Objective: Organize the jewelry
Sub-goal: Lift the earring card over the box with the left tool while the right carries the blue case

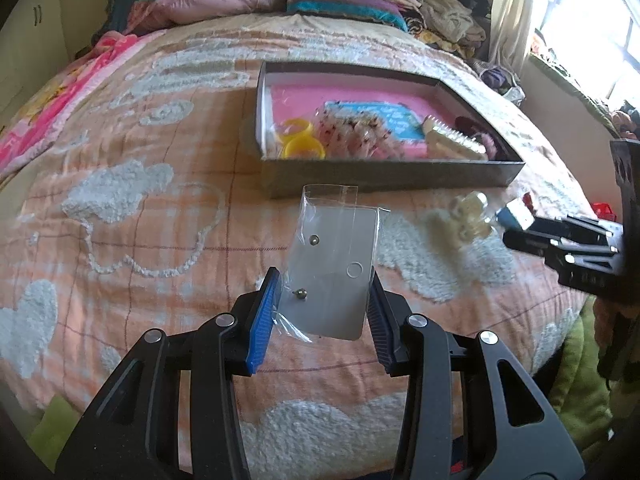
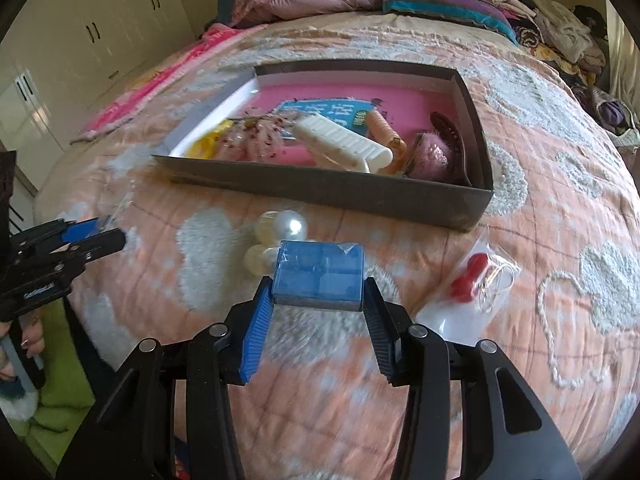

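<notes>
We have the left gripper [image 1: 326, 296] pinching a clear plastic packet with a white earring card [image 1: 334, 272], held up above the peach bedspread [image 1: 160, 208] just in front of the open dark box [image 1: 384, 178]. Our right gripper [image 2: 318, 300] clamps a small blue box [image 2: 318, 276] between its pads, over the pearl beads [image 2: 280, 236] lying on the bedspread. A bagged red piece [image 2: 470, 278] lies off to its right, near the box's corner.

Your way to the dark box [image 2: 460, 204] is open across bare bedspread [image 2: 540, 184]; its near wall stands up. Pearl cluster [image 2: 280, 236] sits near centre, red-bead packet [image 2: 476, 280] to the right.
</notes>
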`<state>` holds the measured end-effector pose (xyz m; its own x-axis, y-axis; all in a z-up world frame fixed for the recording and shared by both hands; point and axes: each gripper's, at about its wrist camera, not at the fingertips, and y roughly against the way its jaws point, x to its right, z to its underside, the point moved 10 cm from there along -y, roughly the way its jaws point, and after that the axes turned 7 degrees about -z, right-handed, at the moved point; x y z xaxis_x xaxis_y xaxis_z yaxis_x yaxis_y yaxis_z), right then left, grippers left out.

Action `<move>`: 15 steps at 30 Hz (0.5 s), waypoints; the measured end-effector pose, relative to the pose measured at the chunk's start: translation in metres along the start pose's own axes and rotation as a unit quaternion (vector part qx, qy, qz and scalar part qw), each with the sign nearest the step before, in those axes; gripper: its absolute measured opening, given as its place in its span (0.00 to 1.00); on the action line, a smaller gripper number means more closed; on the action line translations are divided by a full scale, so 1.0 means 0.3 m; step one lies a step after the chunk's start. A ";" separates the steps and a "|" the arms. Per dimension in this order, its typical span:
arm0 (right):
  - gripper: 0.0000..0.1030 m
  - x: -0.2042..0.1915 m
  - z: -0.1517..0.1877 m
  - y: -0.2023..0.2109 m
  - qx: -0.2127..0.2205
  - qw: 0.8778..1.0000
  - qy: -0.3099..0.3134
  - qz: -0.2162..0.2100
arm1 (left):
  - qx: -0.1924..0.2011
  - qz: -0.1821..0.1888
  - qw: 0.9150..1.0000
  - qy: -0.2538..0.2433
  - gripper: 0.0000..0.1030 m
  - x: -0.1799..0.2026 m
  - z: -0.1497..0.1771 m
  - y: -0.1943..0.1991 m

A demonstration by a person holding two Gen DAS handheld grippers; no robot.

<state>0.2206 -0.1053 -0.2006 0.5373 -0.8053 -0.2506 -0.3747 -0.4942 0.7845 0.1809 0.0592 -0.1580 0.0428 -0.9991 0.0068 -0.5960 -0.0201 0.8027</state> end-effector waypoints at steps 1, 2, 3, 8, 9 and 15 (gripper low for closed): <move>0.42 -0.008 0.002 0.014 0.003 1.000 0.000 -0.002 | 0.003 0.001 1.000 -0.001 0.32 0.007 -0.006 0.009; 0.42 -0.015 0.004 0.029 0.007 1.000 0.001 -0.003 | 0.007 0.003 1.000 -0.003 0.32 0.018 -0.016 0.024; 0.42 -0.025 0.004 0.050 0.012 1.000 0.003 -0.004 | 0.010 0.004 1.000 -0.004 0.32 0.023 -0.024 0.032; 0.42 -0.062 -0.002 0.138 0.033 0.999 0.009 -0.010 | 0.028 0.010 1.000 -0.011 0.33 0.060 -0.072 0.086; 0.42 -0.068 -0.001 0.161 0.039 0.999 0.010 -0.011 | 0.032 0.011 0.999 -0.013 0.33 0.071 -0.084 0.101; 0.42 -0.081 -0.001 0.274 0.071 0.997 0.006 -0.008 | 0.049 0.017 0.998 -0.023 0.33 0.117 -0.115 0.156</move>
<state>0.1770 -0.1262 -0.1299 0.5531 -0.7934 -0.2542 -0.4693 -0.5488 0.6918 0.1820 0.0246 -0.0996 -0.0142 -0.9999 0.0046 -0.6716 0.0129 0.7408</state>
